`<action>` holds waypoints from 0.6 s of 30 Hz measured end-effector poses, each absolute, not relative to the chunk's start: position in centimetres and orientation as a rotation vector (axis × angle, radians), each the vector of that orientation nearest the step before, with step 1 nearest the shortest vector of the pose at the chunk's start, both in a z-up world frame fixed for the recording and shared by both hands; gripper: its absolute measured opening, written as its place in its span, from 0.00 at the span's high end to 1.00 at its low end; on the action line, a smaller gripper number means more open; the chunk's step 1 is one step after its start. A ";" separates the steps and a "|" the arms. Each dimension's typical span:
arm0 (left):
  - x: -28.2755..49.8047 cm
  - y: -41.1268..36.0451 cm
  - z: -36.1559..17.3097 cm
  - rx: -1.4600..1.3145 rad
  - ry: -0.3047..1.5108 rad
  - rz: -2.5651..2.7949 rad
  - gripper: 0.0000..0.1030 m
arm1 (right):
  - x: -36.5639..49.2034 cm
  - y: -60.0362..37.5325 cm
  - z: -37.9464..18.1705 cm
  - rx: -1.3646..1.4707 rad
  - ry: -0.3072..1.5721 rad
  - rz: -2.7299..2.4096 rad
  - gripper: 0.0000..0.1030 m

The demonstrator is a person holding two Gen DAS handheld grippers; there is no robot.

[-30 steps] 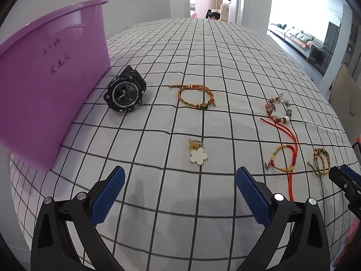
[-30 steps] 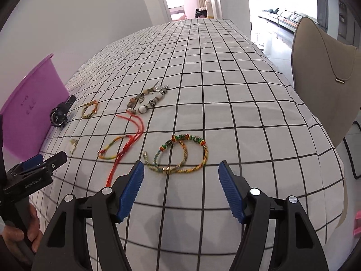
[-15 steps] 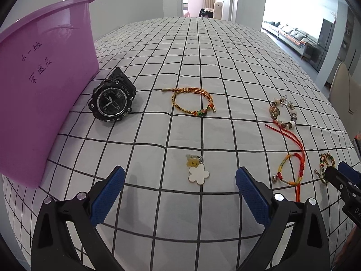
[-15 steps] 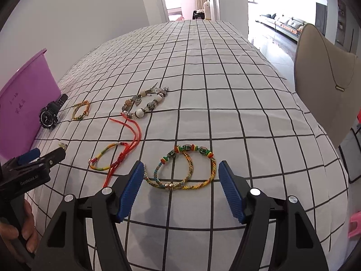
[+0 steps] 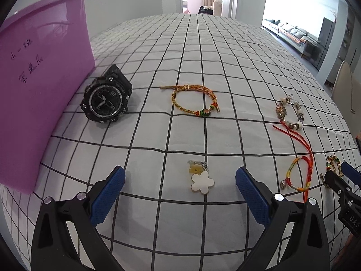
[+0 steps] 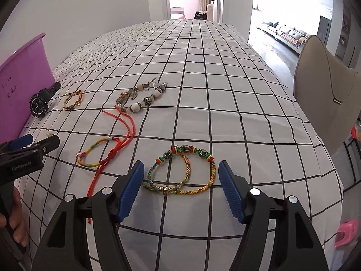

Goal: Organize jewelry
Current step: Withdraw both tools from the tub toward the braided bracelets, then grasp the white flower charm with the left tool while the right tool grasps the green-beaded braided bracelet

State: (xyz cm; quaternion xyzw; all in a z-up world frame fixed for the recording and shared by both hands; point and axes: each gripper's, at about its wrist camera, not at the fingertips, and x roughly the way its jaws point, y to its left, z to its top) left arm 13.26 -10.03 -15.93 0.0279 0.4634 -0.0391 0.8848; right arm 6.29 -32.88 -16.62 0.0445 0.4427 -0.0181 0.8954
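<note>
My left gripper (image 5: 180,190) is open and empty, low over the checked cloth, with a white flower charm (image 5: 201,180) between its fingertips. A black watch (image 5: 106,98) lies beside the purple tub (image 5: 42,74), and a gold braided bracelet (image 5: 194,99) lies mid-table. My right gripper (image 6: 180,187) is open and empty, with a multicolour braided bracelet (image 6: 180,171) between its fingertips. A red-cord bracelet (image 6: 106,153) and a beaded bracelet (image 6: 142,98) lie to its left.
A beige necklace bust (image 6: 327,103) stands off the table's right edge. The table's near edge runs just below both grippers. The left gripper also shows in the right wrist view (image 6: 29,149). A pink object (image 6: 346,232) lies lower right.
Both grippers have moved forward and lower toward the cloth. The flower charm and the braided bracelet now sit between the fingertips. Nothing on the table moved.
</note>
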 end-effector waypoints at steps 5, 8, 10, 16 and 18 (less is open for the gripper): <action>14.0 -9.9 -16.3 0.052 0.982 -0.083 0.06 | 6.4 -32.8 -16.6 0.087 0.919 -0.037 0.37; 14.2 -10.2 -16.3 0.057 0.984 -0.086 0.08 | 6.4 -32.7 -16.7 0.079 0.922 -0.040 0.37; 14.1 -10.3 -16.3 0.059 0.980 -0.091 0.09 | 6.5 -32.6 -16.7 0.074 0.923 -0.040 0.37; 13.7 -11.4 -15.9 0.082 0.949 -0.125 0.22 | 6.7 -32.5 -16.8 0.056 0.927 -0.039 0.37; 13.4 -11.5 -15.8 0.086 0.944 -0.132 0.27 | 6.7 -32.4 -16.7 0.056 0.926 -0.039 0.38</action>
